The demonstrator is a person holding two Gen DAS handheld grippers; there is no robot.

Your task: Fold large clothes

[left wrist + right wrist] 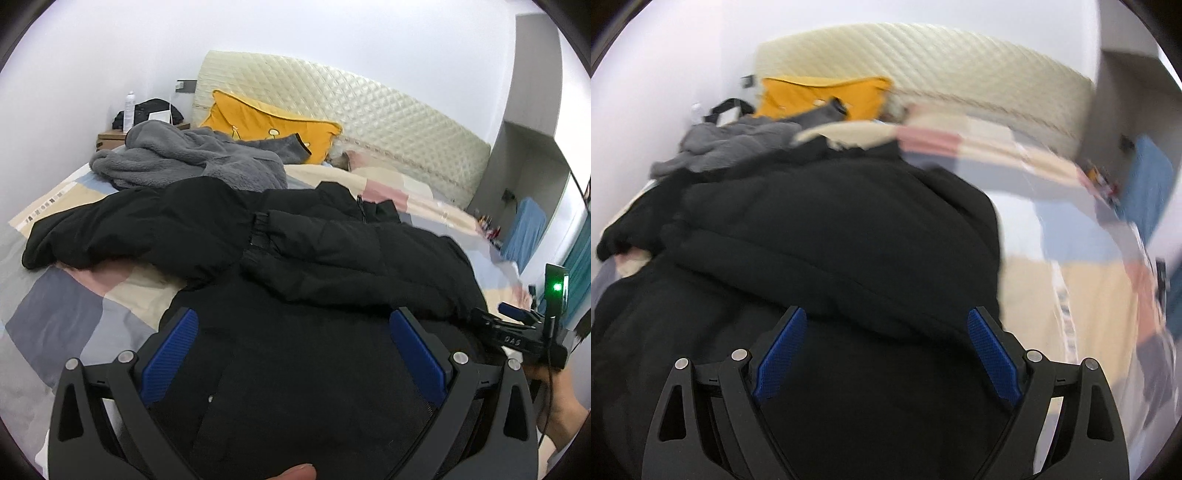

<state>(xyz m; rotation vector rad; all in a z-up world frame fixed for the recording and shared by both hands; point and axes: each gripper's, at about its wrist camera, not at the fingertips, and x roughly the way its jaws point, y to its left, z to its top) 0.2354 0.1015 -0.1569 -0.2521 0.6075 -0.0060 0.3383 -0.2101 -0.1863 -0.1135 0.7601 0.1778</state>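
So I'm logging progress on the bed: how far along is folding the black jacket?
Done: both sleeves of the black jacket lie crossed over its body. In hand: nothing; the left gripper and right gripper are both open above it. Left: folding the body over, then the grey fleece garment still lies crumpled behind.

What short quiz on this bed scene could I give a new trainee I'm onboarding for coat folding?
1. True or false: the black padded coat has both sleeves laid across its body.
2. What lies behind the coat? A) crumpled grey fleece garment B) red towel
3. Fill in: the right claw stands ___ above the coat.

Key: 1 true; 2 A; 3 open. The left claw is open too.
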